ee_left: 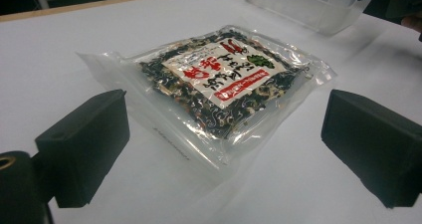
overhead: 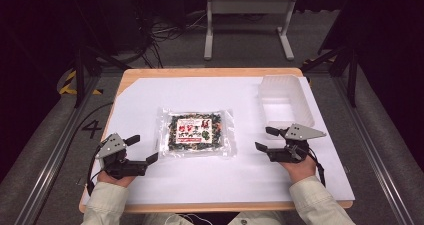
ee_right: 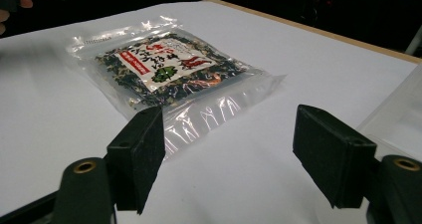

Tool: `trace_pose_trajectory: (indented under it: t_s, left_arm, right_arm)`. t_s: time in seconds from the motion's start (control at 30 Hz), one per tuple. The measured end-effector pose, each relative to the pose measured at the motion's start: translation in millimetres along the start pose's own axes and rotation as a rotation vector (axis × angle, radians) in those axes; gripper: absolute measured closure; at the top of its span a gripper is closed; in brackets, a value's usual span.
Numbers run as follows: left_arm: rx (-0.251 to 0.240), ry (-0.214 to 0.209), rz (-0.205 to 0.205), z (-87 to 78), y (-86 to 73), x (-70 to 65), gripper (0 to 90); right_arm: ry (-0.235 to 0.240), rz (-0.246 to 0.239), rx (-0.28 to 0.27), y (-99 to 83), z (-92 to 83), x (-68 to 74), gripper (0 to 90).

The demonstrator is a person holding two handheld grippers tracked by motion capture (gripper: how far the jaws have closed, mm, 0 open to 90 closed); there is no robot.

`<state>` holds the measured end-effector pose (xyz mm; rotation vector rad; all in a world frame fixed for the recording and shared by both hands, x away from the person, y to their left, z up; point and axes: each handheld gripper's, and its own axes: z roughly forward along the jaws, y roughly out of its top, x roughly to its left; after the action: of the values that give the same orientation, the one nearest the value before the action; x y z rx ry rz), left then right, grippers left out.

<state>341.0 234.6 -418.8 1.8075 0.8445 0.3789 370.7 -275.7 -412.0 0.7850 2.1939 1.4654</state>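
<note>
this looks like the approach step: both hands sit on the white table (overhead: 225, 180) with the packet (overhead: 198, 131) lying flat between them, untouched. the packet is a clear bag of dark dried bits with a white and red label, resting near the middle of the table. a clear plastic tub (overhead: 285, 103) stands at the far right, just beyond the right gripper, and is probably where the packet is meant to go.

the left gripper (overhead: 142, 149) has its jaws spread wide, holding nothing and touching nothing; in the left gripper view the packet's (ee_left: 219, 79) near corner lies ahead between the two jaws. the right gripper (overhead: 265, 138) is also wide open and empty, near the packet's right edge but apart from it; its own view shows the clear edge of the bag (ee_right: 164, 69) just ahead of one jaw.

the next move likely calls for one gripper to drop low and slide a jaw under the thin flat edge, since the bag lies flush on the table and its film looks slippery.
</note>
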Motion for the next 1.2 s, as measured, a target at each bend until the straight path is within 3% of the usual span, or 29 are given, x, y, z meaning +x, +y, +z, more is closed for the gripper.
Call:
trace_pose_trajectory:
  t_s: [0.17,0.27,0.37,0.63,0.8,0.9,1.07,1.2]
  left_arm:
    - [0.013,0.001,0.009,-0.8,6.9,2.2,5.0]
    - [-0.016,-0.001,0.008,1.2,15.2,2.8,3.7]
    - [-0.042,0.009,-0.003,2.4,20.7,3.2,1.6]
    - [-0.092,-0.010,-0.033,5.5,27.3,11.8,3.2]
    - [-0.106,-0.014,-0.079,9.9,27.5,18.3,3.8]
    - [-0.100,-0.011,-0.100,13.9,27.2,22.5,4.4]
    - [-0.041,-0.005,-0.129,25.8,24.3,29.4,5.9]
    - [-0.021,-0.012,-0.154,33.8,22.8,32.7,6.2]
  right_arm:
    - [0.004,0.003,0.004,-0.3,1.0,0.1,28.1]
    - [0.001,0.000,0.007,-0.2,0.7,1.0,27.8]
    - [-0.002,-0.002,0.009,-0.2,0.8,1.5,27.4]
    - [-0.003,-0.005,0.019,-2.4,1.1,2.2,26.9]
    - [-0.004,-0.011,0.022,-3.8,0.5,2.5,26.9]
    - [-0.006,-0.010,0.023,-4.8,-0.1,2.4,26.9]
    - [-0.006,-0.008,0.025,-6.5,-1.3,2.2,26.7]
    - [-0.006,-0.007,0.026,-7.9,-2.3,2.7,26.2]
